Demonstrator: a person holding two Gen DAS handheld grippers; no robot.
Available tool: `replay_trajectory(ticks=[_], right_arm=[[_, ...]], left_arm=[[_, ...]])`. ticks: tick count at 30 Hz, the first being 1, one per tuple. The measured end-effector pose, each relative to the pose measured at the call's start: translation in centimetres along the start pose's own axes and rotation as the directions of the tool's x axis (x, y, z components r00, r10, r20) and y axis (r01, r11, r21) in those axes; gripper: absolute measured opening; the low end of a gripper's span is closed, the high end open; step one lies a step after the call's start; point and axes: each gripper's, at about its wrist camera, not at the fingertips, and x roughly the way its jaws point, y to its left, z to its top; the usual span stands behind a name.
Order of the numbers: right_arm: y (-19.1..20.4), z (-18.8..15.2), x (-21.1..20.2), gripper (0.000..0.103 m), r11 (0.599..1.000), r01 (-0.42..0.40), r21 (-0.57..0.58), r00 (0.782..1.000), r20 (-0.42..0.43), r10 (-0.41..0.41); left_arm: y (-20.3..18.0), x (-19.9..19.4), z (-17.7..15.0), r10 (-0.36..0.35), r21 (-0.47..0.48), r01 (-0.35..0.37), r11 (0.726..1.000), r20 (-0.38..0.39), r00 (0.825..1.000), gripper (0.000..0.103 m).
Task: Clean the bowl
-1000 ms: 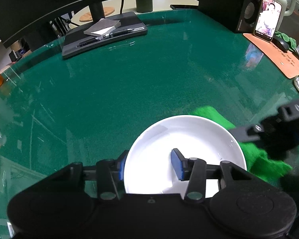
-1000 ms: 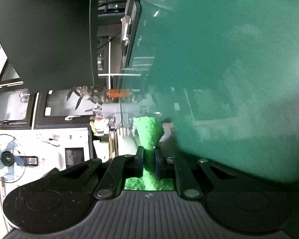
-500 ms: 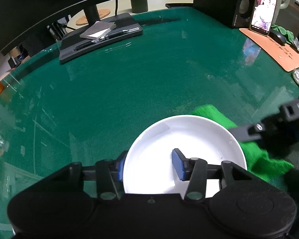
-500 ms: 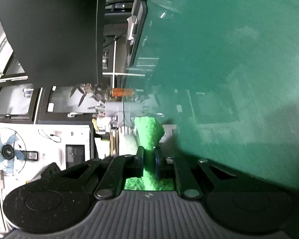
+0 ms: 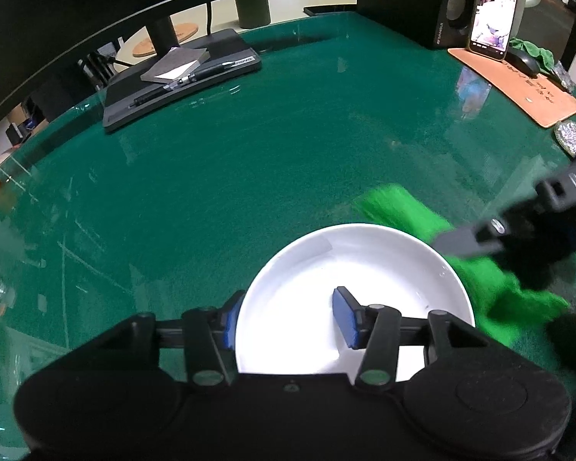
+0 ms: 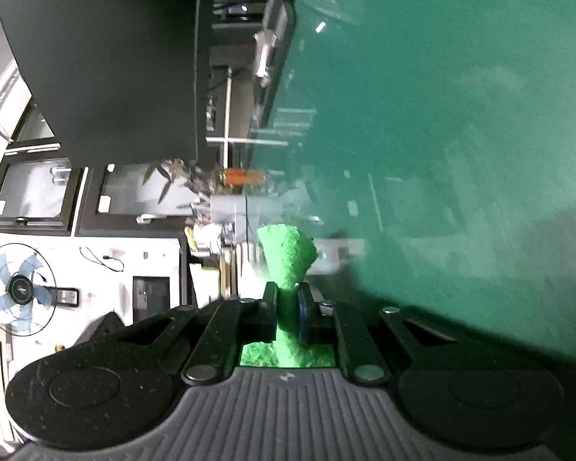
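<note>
The round white ceramic bowl (image 5: 355,296) sits on the glossy dark-green worktop (image 5: 249,176), at the near edge of the left wrist view. Its inside looks bare and bright; no residue can be made out, so whether wiping is finished or barely begun is unclear. The left tongs (image 5: 288,322) straddle the bowl's near rim, one blue pad outside and one inside, and their jaws are opening, so the hold looks to be loosening. Just beside the bowl's right edge, the right tongs (image 6: 287,309) are clamped on a bright green fuzzy cloth (image 6: 288,257), off the bowl, not wiping now.
</note>
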Motion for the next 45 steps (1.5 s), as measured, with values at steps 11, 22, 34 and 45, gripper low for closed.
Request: replay_trajectory(ticks=[11, 22, 34, 45], right_arm=[[0.7, 1.3, 2.1, 0.012, 1.000, 0.012, -0.025, 0.999, 0.033, -0.012], [0.3, 1.5, 2.7, 0.012, 1.000, 0.003, -0.006, 0.999, 0.037, -0.003], [0.2, 0.1, -0.1, 0.012, 0.999, 0.014, -0.041, 1.000, -0.023, -0.015], [0.5, 0.8, 1.1, 0.012, 0.996, 0.051, -0.079, 0.998, -0.019, -0.053]], left_arm=[[-0.2, 0.0, 0.0, -0.016, 0.024, 0.016, 1.000, 0.007, 1.000, 0.049], [-0.4, 0.0, 0.1, -0.023, 0.029, 0.023, 0.999, -0.003, 1.000, 0.051], [-0.5, 0.1, 0.2, -0.067, 0.089, 0.068, 0.994, -0.010, 0.998, 0.052], [-0.4, 0.3, 0.2, -0.083, 0.078, 0.085, 0.993, -0.018, 0.996, 0.054]])
